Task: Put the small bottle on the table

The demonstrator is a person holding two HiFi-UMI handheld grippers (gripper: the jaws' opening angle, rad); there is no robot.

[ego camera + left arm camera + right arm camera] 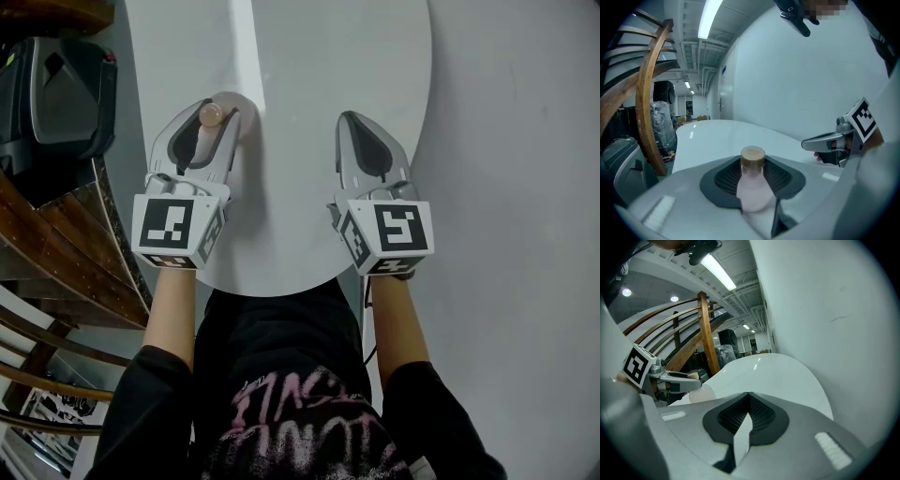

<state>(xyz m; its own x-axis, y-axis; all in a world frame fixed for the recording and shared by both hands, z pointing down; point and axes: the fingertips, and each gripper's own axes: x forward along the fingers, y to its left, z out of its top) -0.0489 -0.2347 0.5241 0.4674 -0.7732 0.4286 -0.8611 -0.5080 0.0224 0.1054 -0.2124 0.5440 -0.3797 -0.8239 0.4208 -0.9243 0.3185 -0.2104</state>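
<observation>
A small pale pink bottle [212,113] with a tan cork-like cap is clamped between the jaws of my left gripper [214,127], over the left part of the round white table [309,66]. In the left gripper view the bottle [753,187] stands upright between the dark pads [723,180], cap on top. Whether its base touches the table cannot be told. My right gripper [352,122] is shut and empty over the table's right part, its pads [761,416] pressed together. From the right gripper view, the left gripper [679,379] shows with the bottle [701,393] bulging below it.
A curved wooden railing [56,272] runs along the table's left side, with a dark grey and black case [56,94] behind it. A plain white wall [516,187] is close on the right. The right gripper [829,140] also appears in the left gripper view.
</observation>
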